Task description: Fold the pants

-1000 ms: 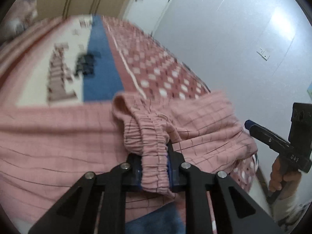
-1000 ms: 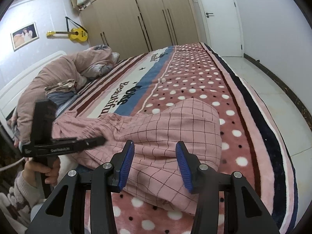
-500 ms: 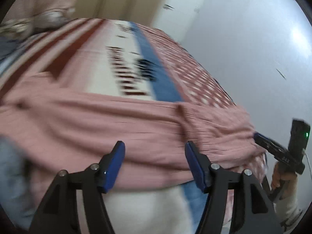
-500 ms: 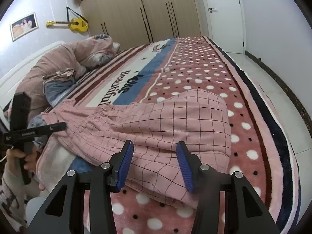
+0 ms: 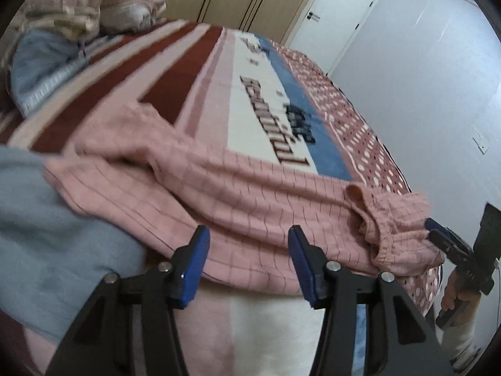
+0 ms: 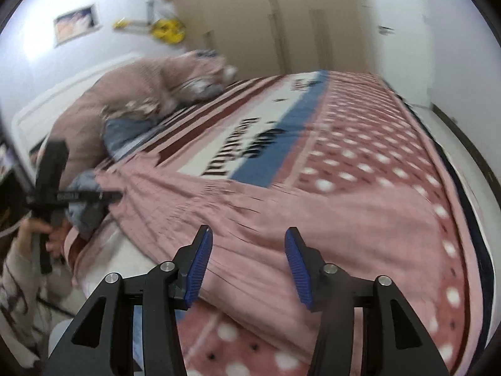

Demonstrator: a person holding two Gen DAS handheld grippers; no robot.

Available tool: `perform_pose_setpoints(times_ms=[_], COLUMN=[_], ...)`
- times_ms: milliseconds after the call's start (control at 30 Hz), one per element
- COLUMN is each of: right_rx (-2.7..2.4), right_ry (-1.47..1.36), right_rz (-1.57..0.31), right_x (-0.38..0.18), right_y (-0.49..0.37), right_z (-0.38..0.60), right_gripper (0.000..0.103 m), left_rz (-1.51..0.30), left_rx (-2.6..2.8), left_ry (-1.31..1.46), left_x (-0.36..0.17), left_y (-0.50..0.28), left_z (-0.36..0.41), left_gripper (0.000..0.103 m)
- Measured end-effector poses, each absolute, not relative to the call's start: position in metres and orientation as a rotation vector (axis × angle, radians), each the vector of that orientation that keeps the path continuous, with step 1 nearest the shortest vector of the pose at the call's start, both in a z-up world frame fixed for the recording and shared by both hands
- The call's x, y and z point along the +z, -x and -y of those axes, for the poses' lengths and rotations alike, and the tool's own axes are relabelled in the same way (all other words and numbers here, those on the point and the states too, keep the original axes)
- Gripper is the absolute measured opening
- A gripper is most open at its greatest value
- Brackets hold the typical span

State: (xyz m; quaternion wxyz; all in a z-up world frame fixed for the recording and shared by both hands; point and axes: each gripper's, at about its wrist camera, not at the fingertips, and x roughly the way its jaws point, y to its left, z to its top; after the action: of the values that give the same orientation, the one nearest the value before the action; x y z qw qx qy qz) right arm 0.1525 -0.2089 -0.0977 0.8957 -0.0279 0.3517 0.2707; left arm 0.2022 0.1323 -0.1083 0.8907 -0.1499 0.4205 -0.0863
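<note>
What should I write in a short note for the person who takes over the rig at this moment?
Left claw: open, holds nothing, above the near edge of the pants.
Right claw: open, holds nothing, above the pants near their other end.
Pants: pink checked, lying across the bed along its near edge, wrinkled. The elastic waistband is bunched at the end close to the right claw.
Done: pants are laid out on the bed; no neat fold visible.
Left: smooth the cloth, grip an end and fold. The right view is blurred, so check the contact before closing.
</note>
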Motion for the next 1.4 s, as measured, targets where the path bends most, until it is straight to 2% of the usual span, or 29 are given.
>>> perform_pose_setpoints(times_ms=[133,200,400,600,833,867,900,967,1000,1133,1400], right_rx=[0.668,0.725,0.847,0.922,1.036,1.046,1.063,1.087,1.096,1.161,1.239], right_ry=[0.176,0.219,0.352,0.426,0.483,0.479,0.480,0.488,0.500,0.477,0.517], right_rz=[-0.753,-0.784,-0.837,-0.900,-1.014,-1.030,-1.044,-1.042,-1.027,-0.966,-0.932], right_x=[-0.102,-0.107,-0.124,-0.129,-0.159,-0.162,-0.164,-0.164,-0.161,-0.149,-0.139], right_y=[-0.170,-0.181,-0.215,-0.262,-0.299,-0.301,-0.302,-0.296,-0.292,-0.263,-0.231], right_z=[0.154,0.119,0.043,-0.001,-0.040,-0.042,-0.044,-0.046,-0.046,-0.047,-0.063], right_gripper=[0.054,0.056,0.056,0.056,0.054,0.044,0.026,0.009,0.006,0.002,0.002], left_rz=[-0.839,-0.836,-0.812,-0.775,-0.750,-0.748,-0.746,-0.740,-0.737,-0.731,-0.722], left_rx=[-0.137,-0.113,-0.085,-0.055,-0.037,-0.040,-0.042,-0.046,-0.045,-0.055,-0.062], left_ry=[0.205,0.182,0.160,0.163,0.171,0.179,0.184,0.189,0.188,0.189,0.176], left_x=[-0.082,-0.074,-0.066,-0.076,-0.090,-0.091,-0.092,-0.093,-0.094,-0.095,-0.093], left_y=[-0.194,-0.191,-0.183,-0.183,-0.190,-0.190,-0.190,-0.189,-0.189,-0.188,-0.190], left_z=[-0.153,-0.166,-0.203,-0.226,-0.243,-0.244,-0.245,-0.246,-0.246,-0.245,-0.242], left_gripper=[0.056,0.056,0.056,0.058,0.060,0.060,0.060,0.060,0.060,0.060,0.060])
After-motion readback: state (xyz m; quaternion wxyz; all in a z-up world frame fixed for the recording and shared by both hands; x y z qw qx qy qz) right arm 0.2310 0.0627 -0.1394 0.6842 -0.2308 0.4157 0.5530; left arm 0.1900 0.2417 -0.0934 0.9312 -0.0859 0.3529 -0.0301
